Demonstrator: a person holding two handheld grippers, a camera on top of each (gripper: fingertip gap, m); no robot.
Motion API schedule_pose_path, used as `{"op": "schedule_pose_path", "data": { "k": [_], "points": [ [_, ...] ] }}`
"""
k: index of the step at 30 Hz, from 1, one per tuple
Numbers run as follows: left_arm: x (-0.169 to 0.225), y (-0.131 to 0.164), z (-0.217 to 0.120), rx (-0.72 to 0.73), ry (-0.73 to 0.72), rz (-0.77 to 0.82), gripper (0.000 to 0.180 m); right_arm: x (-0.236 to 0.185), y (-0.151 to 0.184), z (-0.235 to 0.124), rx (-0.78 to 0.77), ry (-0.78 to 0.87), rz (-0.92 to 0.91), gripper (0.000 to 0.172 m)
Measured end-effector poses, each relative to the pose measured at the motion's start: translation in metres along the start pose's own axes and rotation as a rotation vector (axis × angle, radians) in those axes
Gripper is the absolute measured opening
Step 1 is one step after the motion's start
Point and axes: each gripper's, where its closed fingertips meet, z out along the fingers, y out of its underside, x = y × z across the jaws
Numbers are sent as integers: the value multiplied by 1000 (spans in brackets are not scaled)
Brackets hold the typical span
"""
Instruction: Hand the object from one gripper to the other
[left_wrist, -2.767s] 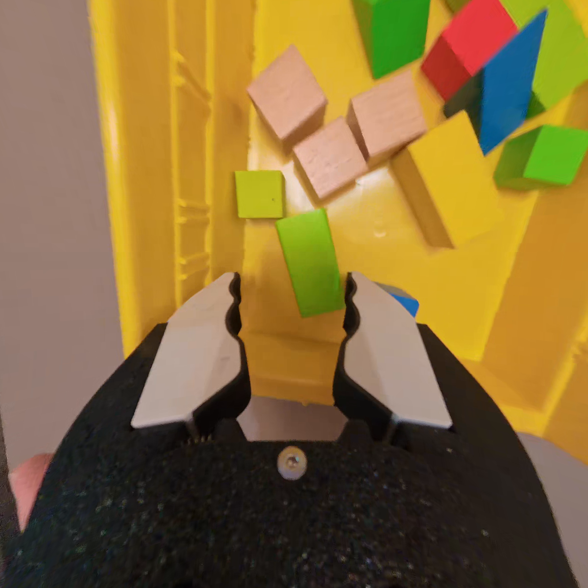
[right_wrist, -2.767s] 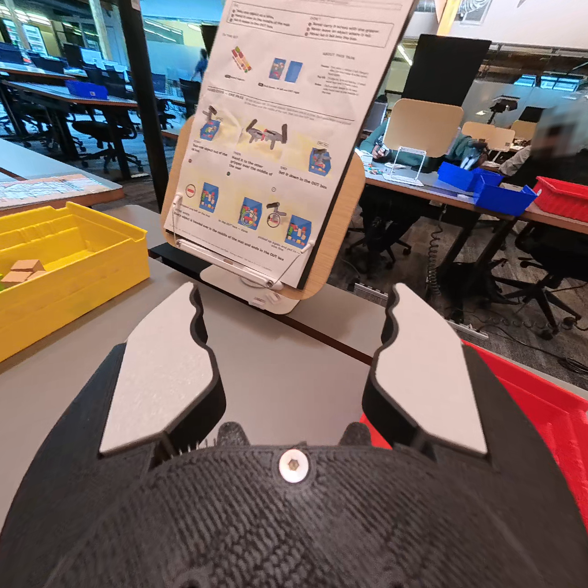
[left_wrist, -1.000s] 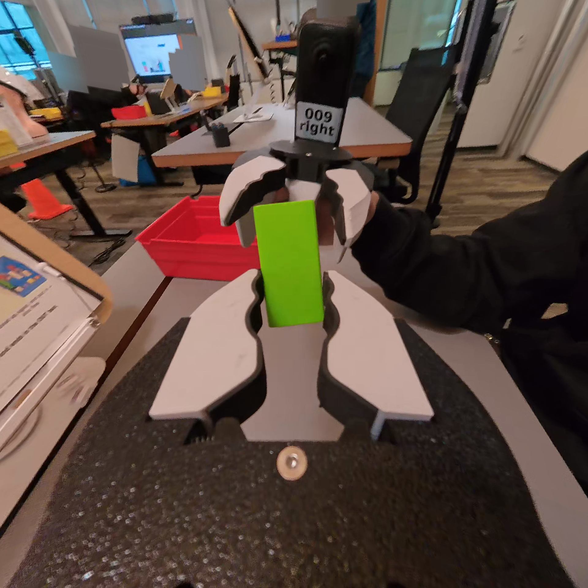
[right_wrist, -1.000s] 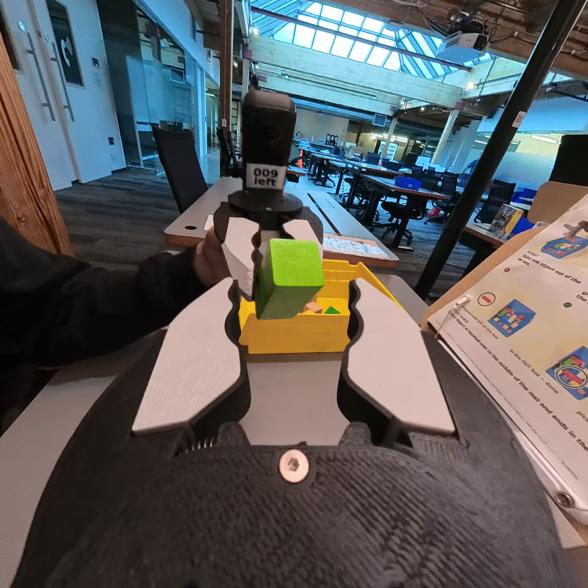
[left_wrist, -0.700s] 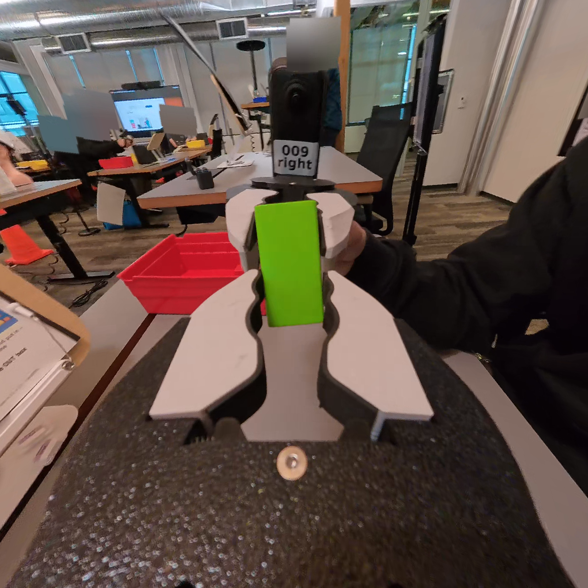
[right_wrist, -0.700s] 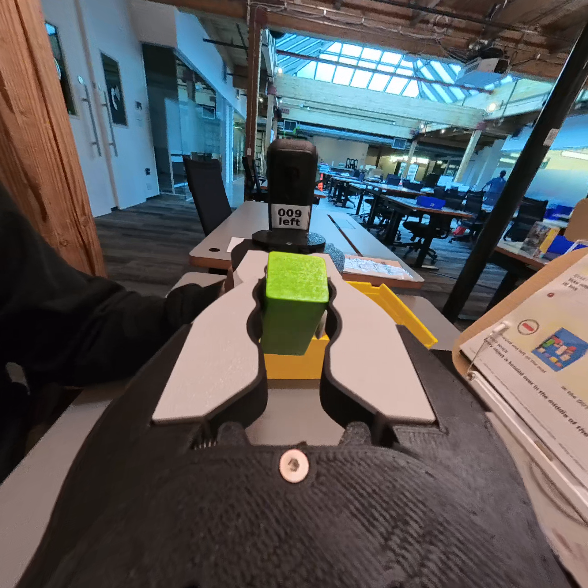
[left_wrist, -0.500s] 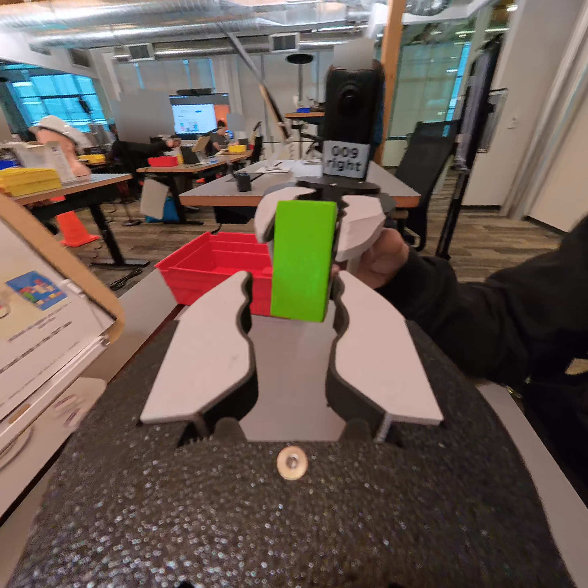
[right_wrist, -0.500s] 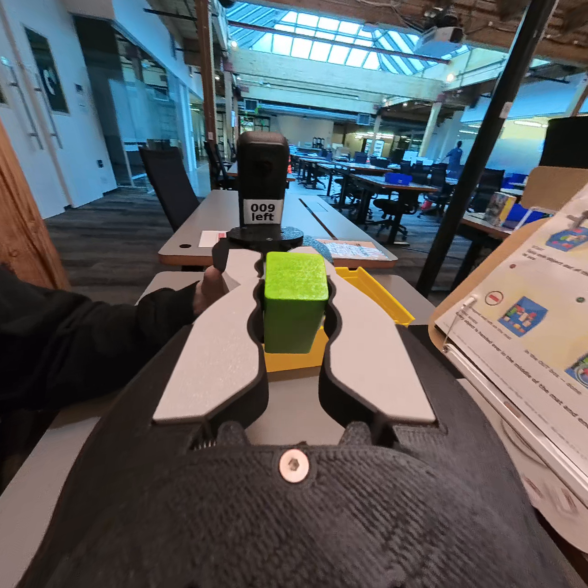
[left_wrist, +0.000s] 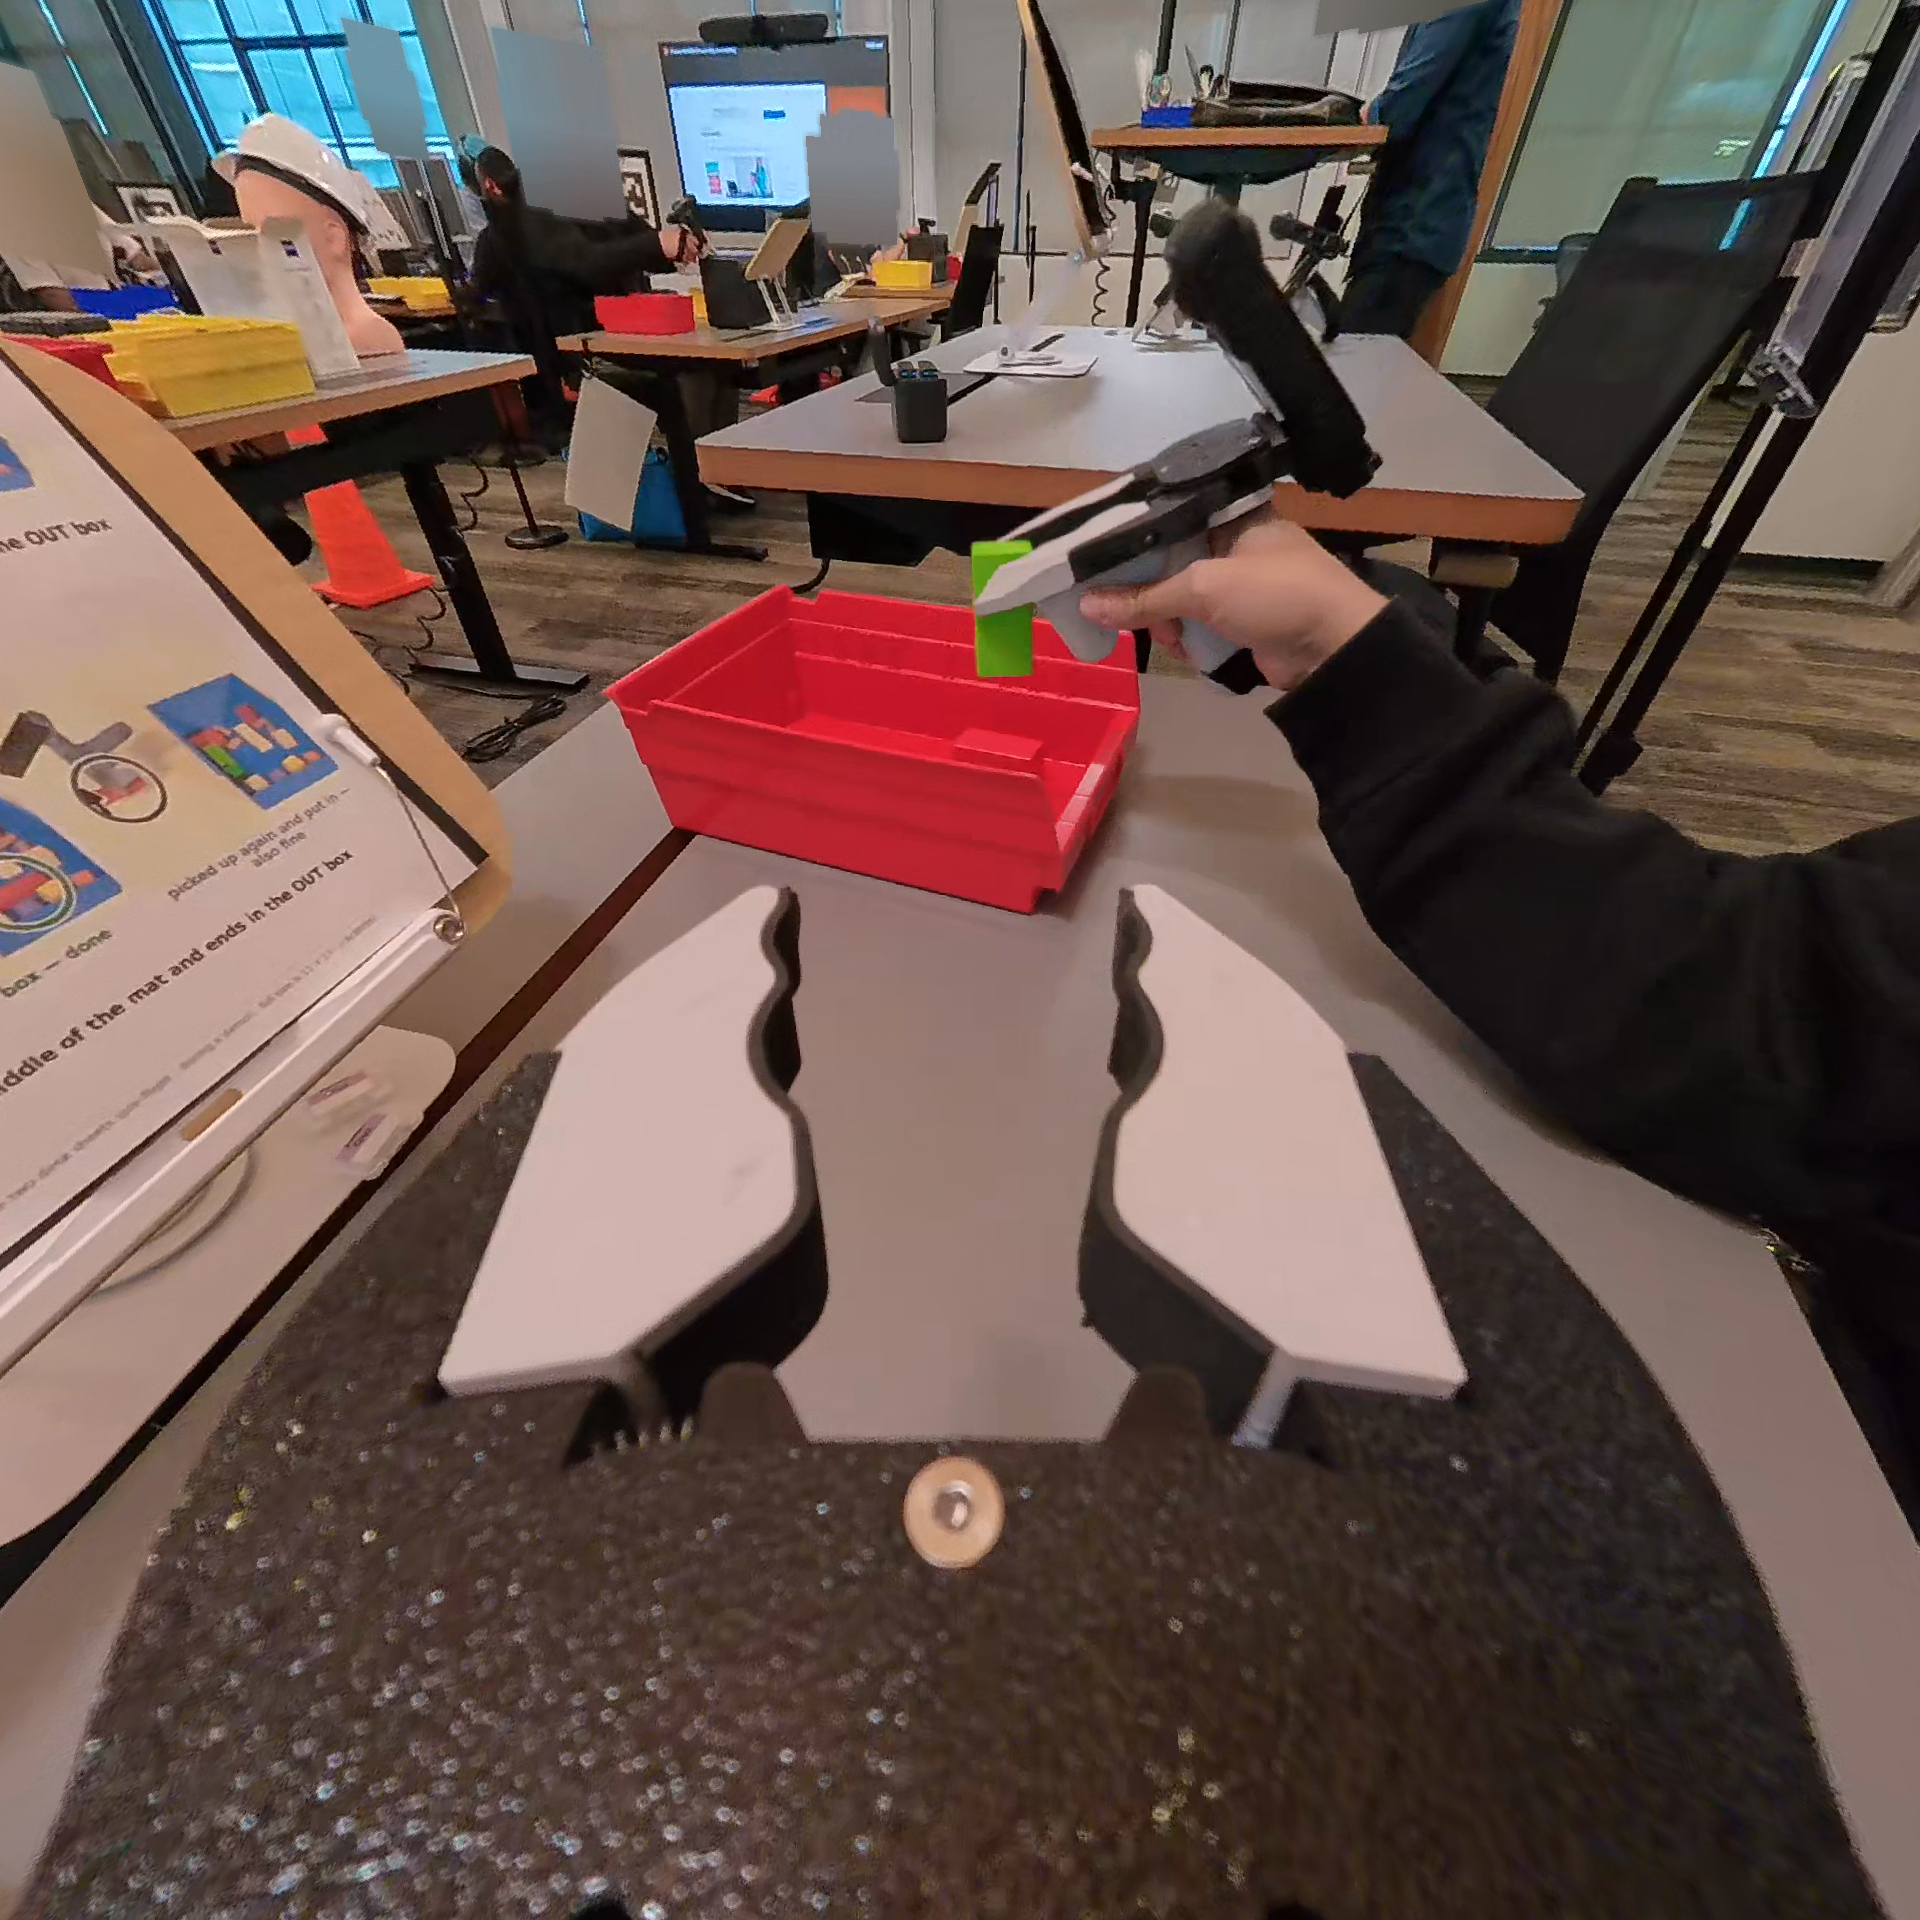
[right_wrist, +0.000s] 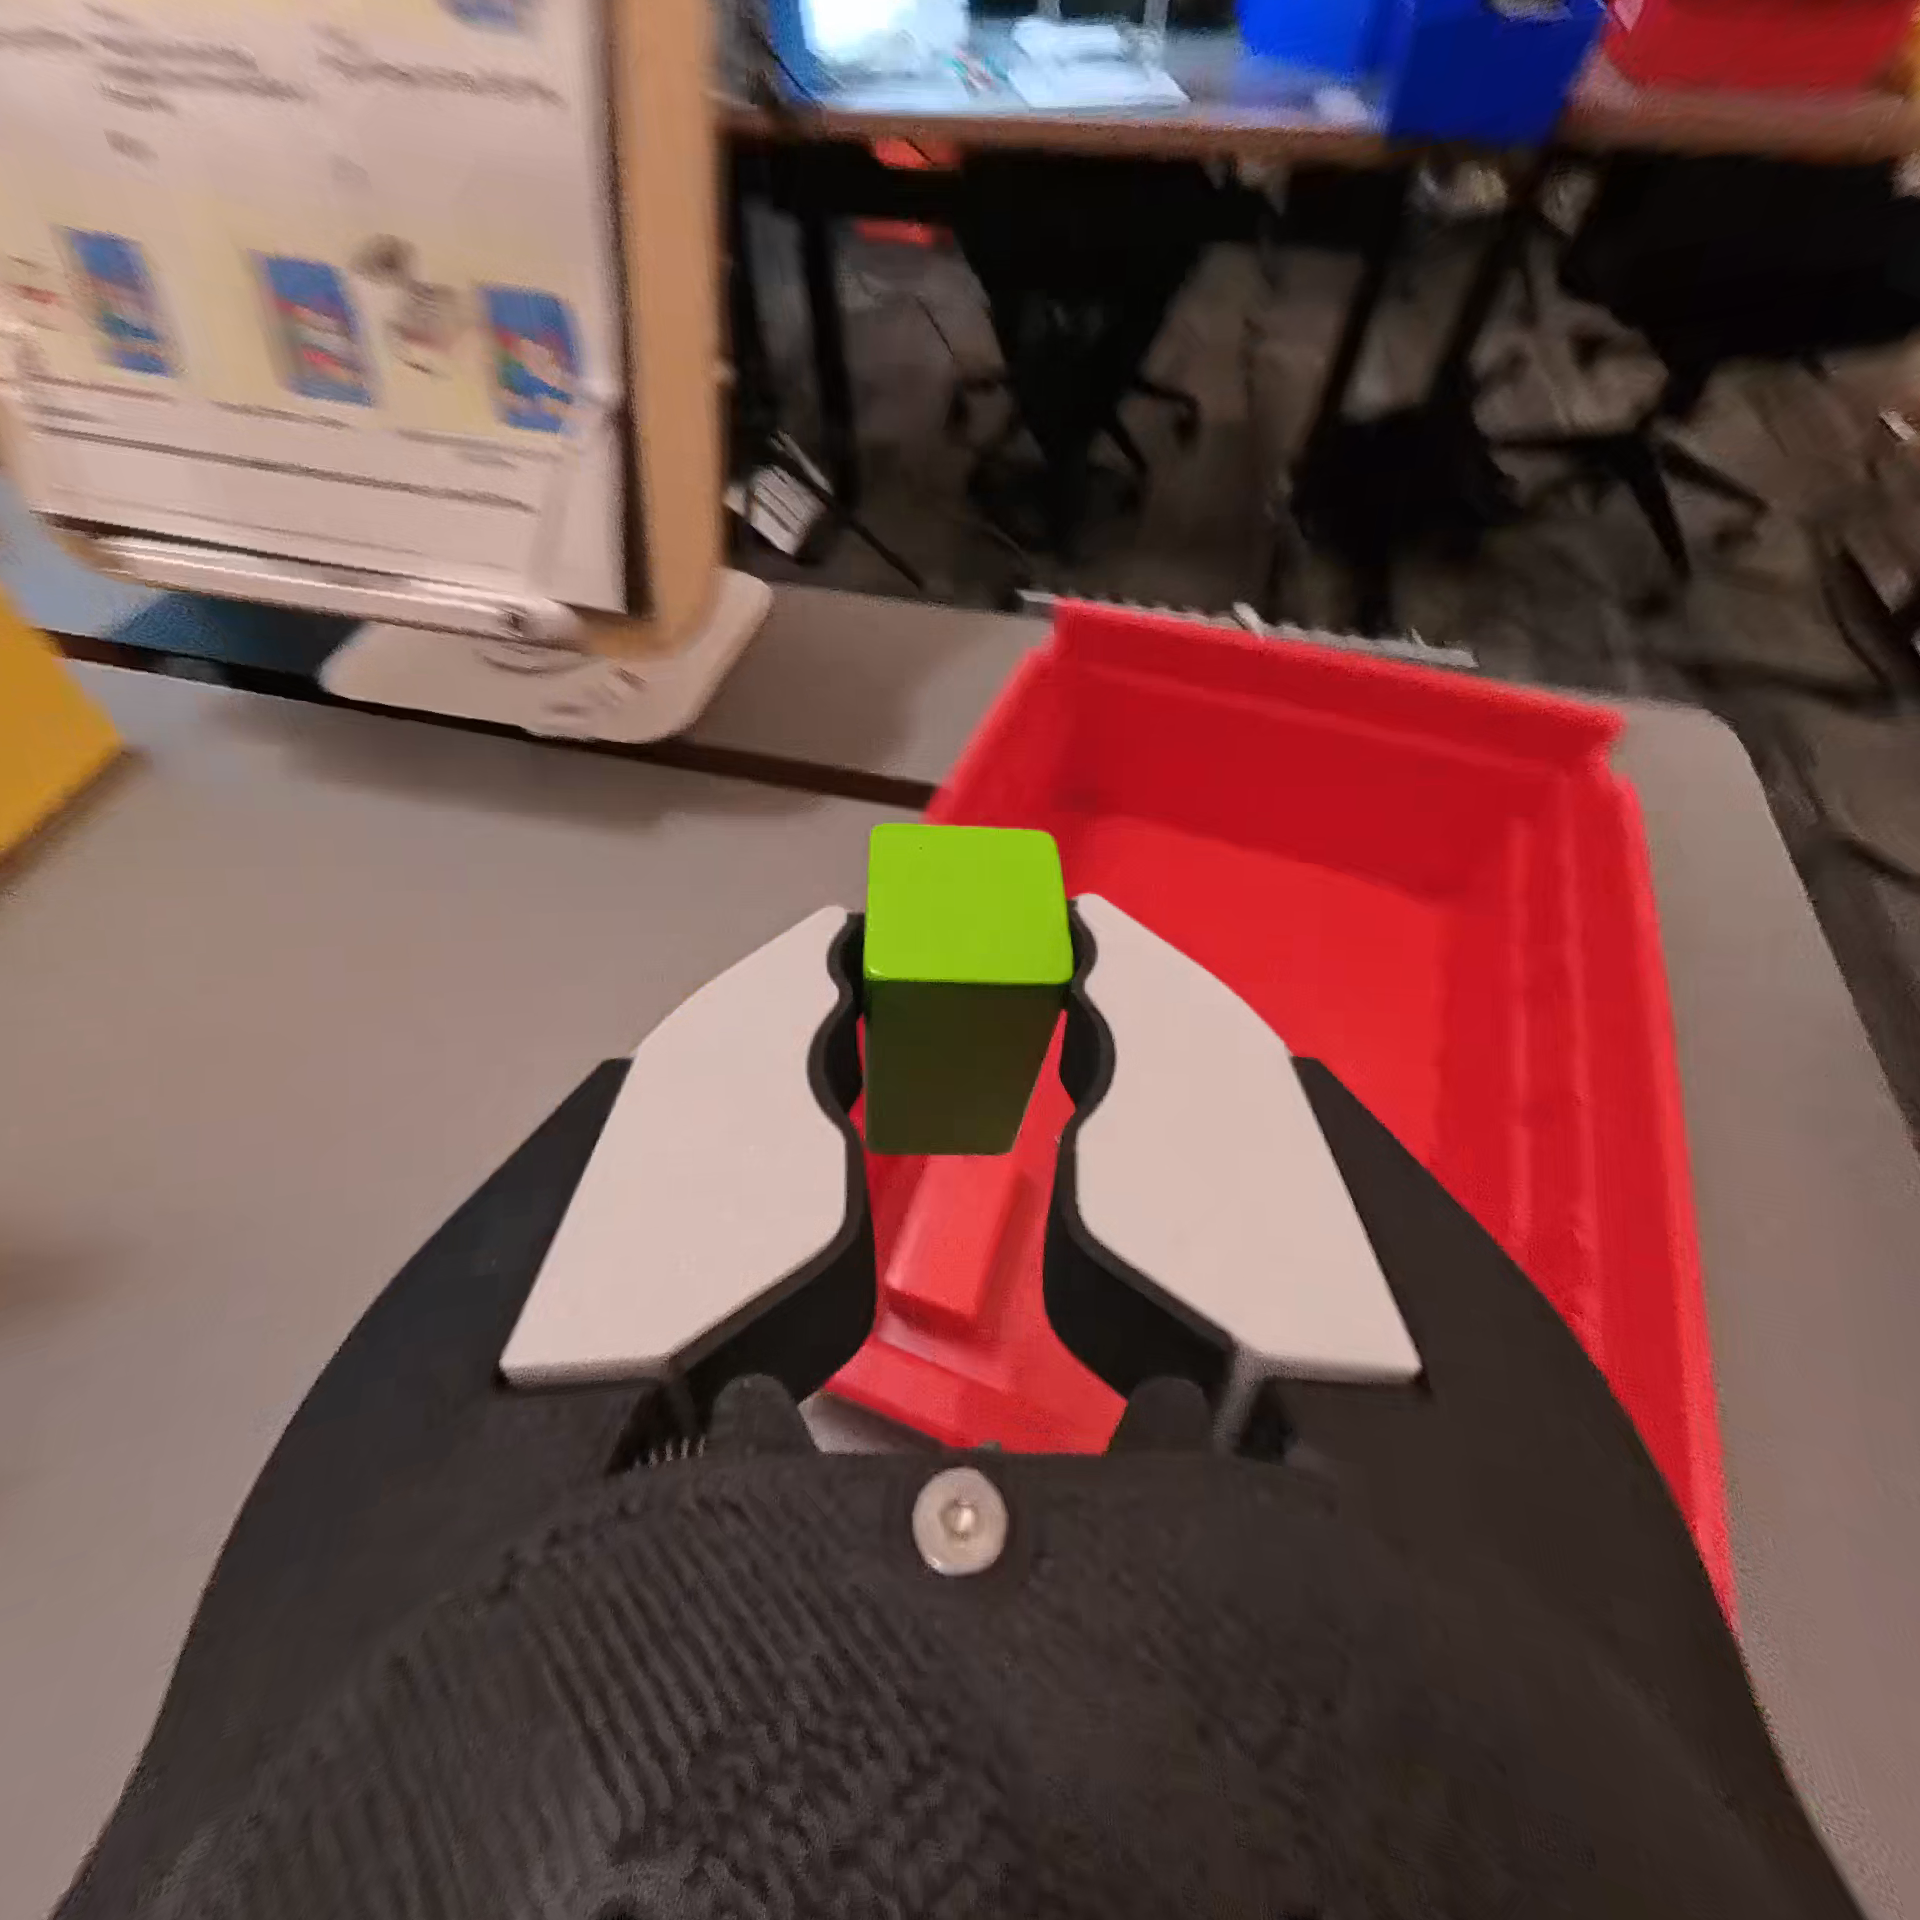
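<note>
My right gripper (right_wrist: 966, 961) is shut on a green block (right_wrist: 966, 987); both pads press its sides and it stands upright between them. It hangs over the near left part of the red bin (right_wrist: 1558, 935). In the left wrist view the right gripper (left_wrist: 1023, 592) shows farther off, holding the green block (left_wrist: 1003, 613) above the far side of the red bin (left_wrist: 862, 821). My left gripper (left_wrist: 956, 977) is open with nothing between its pads, low over the grey table (left_wrist: 935, 1143) in front of the bin.
An instruction sheet on a wooden stand (left_wrist: 208, 790) stands at the left of the table and shows blurred in the right wrist view (right_wrist: 312, 312). A yellow bin's corner (right_wrist: 42, 727) is at the far left. A dark sleeve (left_wrist: 1621, 935) reaches in from the right. Across from one pair of fingers to the other is roughly 30 cm.
My left gripper let go of the green block and opened wide. My right gripper, shut on the block, carried it away from the left gripper and over the red bin.
</note>
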Motion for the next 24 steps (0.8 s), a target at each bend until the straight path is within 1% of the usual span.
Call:
{"op": "schedule_pose_path", "data": {
  "k": [3, 5, 8, 12, 14, 15, 17, 19, 20, 22, 24],
  "points": [
    [0, 2, 1, -10, -3, -1, 56, 32, 32, 1, -122, 106, 25, 36],
    [0, 3, 2, -15, 2, 1, 55, 47, 46, 0, -173, 164, 23, 36],
    [-2, 7, 4, -30, 0, -9, 55, 53, 60, 3, -215, 163, 62, 36],
    [-4, 11, 6, -46, -8, -24, 56, 53, 68, 5, -265, 155, 86, 38],
    [-7, 12, 5, -54, -28, -24, 58, 54, 62, 6, -236, 169, 120, 65],
    [-10, 12, 3, -61, -46, -26, 59, 54, 57, 6, -208, 184, 121, 76],
    [-16, 13, -4, -78, -88, -31, 61, 54, 40, 2, -136, 210, 88, 87],
    [-28, 14, -18, -102, -162, -48, 61, 48, 21, -4, -58, 221, 59, 95],
    [-37, 15, -28, -123, -226, -78, 61, 44, 10, -7, -13, 215, 44, 97],
    [-63, 26, -60, -183, -414, -205, 61, 30, -11, -10, 79, 184, 29, 100],
    [-87, 49, -103, -269, -648, -391, 61, 15, -27, -11, 153, 137, 29, 99]
  ]
}}
